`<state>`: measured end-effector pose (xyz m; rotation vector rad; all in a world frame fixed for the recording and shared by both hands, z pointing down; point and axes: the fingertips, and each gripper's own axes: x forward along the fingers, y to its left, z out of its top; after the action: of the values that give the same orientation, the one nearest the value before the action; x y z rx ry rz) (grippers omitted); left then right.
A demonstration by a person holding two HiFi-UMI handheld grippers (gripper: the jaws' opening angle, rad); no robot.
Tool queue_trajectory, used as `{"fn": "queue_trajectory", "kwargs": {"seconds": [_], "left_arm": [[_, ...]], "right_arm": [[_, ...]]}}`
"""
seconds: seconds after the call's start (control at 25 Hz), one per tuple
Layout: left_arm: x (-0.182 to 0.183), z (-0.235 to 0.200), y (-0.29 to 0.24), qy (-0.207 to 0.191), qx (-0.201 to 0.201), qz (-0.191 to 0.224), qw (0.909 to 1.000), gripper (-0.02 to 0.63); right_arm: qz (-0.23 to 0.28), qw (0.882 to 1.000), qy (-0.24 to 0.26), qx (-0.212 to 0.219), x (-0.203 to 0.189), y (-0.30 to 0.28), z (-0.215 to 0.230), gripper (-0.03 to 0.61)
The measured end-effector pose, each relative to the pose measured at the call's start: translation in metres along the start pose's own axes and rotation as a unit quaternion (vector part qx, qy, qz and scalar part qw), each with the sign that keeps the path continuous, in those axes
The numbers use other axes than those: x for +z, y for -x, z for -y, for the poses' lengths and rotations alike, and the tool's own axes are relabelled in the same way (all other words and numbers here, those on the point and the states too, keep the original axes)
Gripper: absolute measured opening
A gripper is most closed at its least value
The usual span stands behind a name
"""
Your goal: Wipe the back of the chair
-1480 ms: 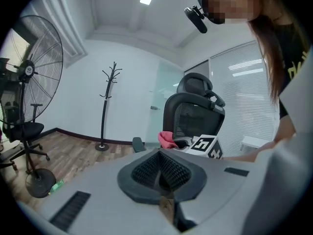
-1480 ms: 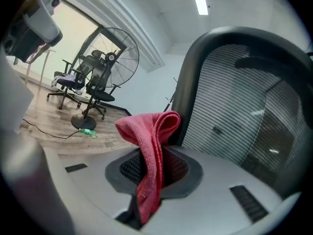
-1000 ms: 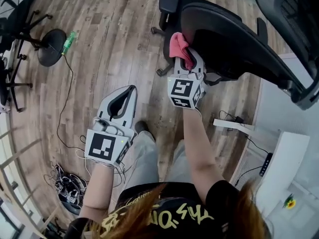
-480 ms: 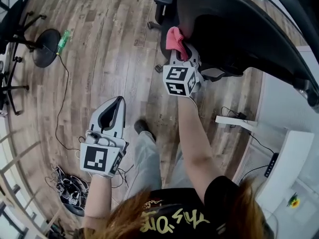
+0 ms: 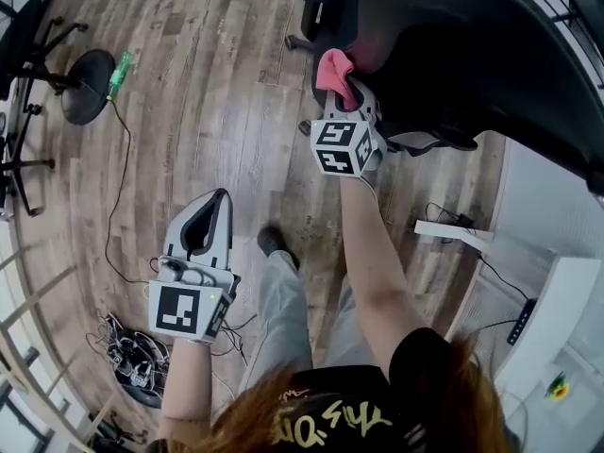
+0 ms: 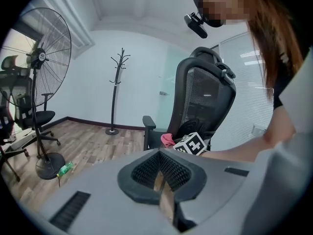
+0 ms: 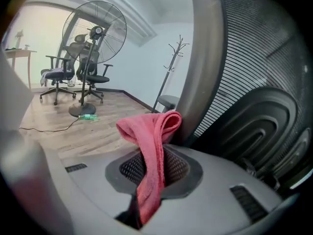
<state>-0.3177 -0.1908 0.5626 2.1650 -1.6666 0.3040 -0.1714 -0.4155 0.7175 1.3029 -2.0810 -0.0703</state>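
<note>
Right gripper: The right gripper (image 5: 345, 91) is shut tight on a pink cloth (image 5: 331, 68). The cloth hangs down between its jaws and sticks out past the tips.
Cloth: The folded top of the cloth is pressed against the side edge of the chair back (image 5: 453, 45).
Left gripper: The left gripper (image 5: 219, 202) is closed with nothing in it. It is held low over the floor (image 5: 217, 92), well apart from the chair.
Chair: The chair is black. Its back is a see-through net (image 7: 254, 43) with a thick smooth frame (image 7: 203, 58). A curved dark pad (image 7: 249, 126) sits lower on the net, just beside the right gripper.
In the way: The person's bare arm (image 5: 363, 243) reaches up to the chair. A grey trouser leg (image 5: 283, 300) and a dark shoe (image 5: 273, 242) are right under it.
Around: A big fan (image 6: 46, 50) on a round base stands far off. A green bottle (image 5: 120, 72) lies just beside that base. A thin cord (image 5: 115, 196) runs along the floor, and a heap of cords (image 5: 132, 359) lies near the left gripper's side. A coat stand (image 6: 115, 94) is by the far wall. More office chairs (image 7: 58, 75) stand behind the fan.
Floor: It is made of brown wood planks.
Room: The walls are pale and a light shines on the ceiling.
</note>
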Motion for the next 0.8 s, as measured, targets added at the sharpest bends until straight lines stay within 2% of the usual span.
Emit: {"fn": "queue_trajectory", "kwargs": {"seconds": [0.2,0.36,0.8], "left_arm": [[-0.015,-0.001,-0.001,0.007,0.004,-0.008,0.9999,-0.006],[-0.020,-0.001,-0.001,0.010,0.002,-0.014,0.9999,-0.006],[-0.021,0.001,0.000,0.011,0.005,-0.005,0.9999,-0.006]], "right_arm": [[-0.008,0.999,0.033,-0.004,-0.007,-0.005,-0.014,0.061],[-0.049,0.999,-0.003,0.017,-0.037,-0.006,-0.027,0.061],[-0.108,0.993,-0.013,0.047,-0.087,-0.007,-0.055,0.061]]}}
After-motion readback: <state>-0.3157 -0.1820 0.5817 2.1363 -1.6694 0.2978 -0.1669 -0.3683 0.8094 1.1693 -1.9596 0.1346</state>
